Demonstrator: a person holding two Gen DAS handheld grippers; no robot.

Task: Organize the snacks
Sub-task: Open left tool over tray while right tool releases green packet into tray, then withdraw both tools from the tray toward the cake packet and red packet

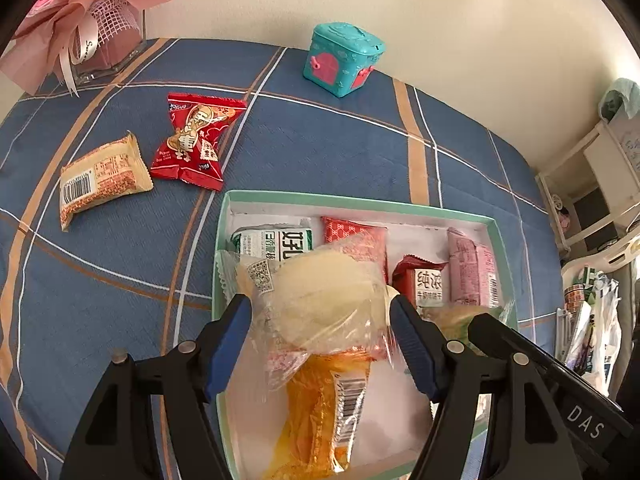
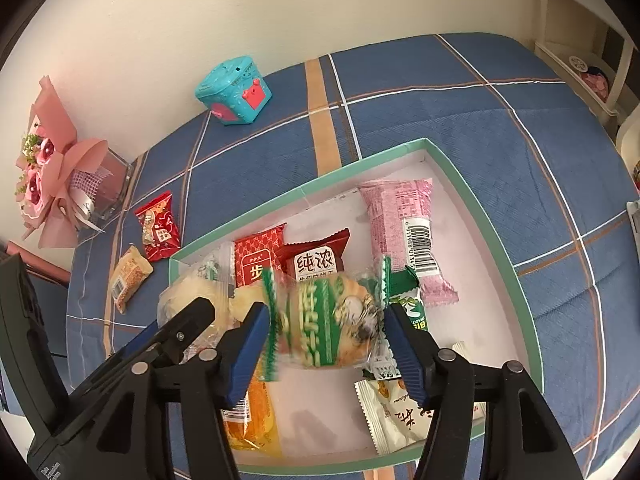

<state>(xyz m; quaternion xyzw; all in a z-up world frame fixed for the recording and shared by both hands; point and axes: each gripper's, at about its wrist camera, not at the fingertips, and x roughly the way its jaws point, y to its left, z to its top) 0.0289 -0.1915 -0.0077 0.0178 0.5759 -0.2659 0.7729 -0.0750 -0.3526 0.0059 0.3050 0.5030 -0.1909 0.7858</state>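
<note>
So there are 2 fisheye cams, 1 riding on each gripper, both looking steeply down along the fingers, whose blue pads fill the bottom of each frame. The left cam sits close over the near left part of the box and faces the wall, so the blue cloth spreads out to its left. The right cam hangs close over the box too, but sees it at a slant. Both views share the box, the teal toy and the bouquet by the wall. Each cam also catches the other gripper at its edge.
</note>
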